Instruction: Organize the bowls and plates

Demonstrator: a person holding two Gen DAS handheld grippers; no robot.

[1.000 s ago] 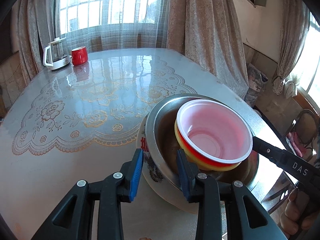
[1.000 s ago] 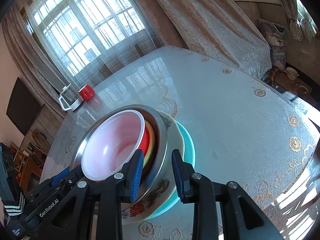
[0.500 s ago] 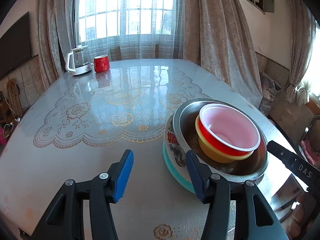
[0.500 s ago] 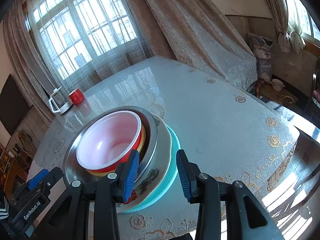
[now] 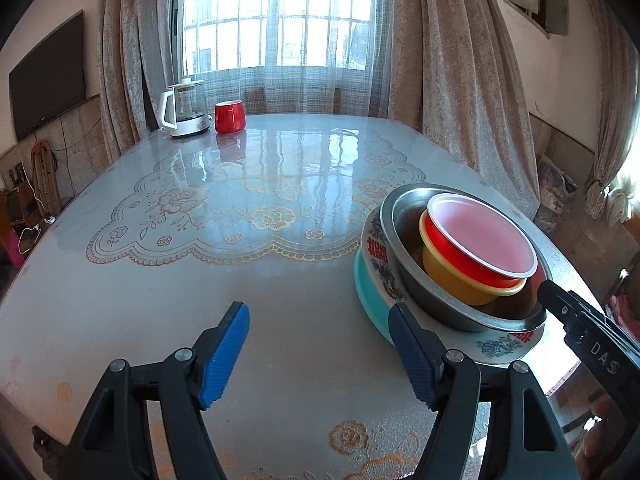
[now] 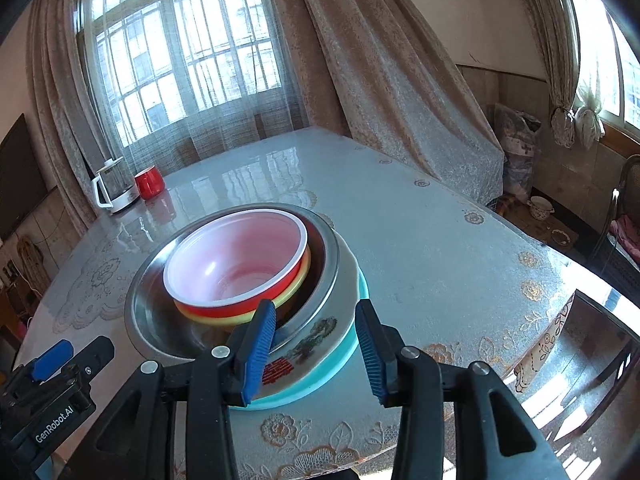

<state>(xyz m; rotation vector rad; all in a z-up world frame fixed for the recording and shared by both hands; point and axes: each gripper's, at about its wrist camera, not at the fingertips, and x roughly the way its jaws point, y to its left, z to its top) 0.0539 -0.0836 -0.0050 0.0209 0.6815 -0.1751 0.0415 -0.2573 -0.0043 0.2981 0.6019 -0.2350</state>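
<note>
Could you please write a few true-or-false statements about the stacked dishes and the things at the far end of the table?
1. The red bowl sits nested in the yellow bowl. True.
2. The metal bowl rests directly on the tablecloth. False: it sits on the patterned plate, which lies on the teal plate.
3. The red mug stands beside the kettle. True.
4. The left gripper clamps the stack. False: its jaws are opening, with only bare table between them.
5. The red bowl is full of food. False: it is empty.
</note>
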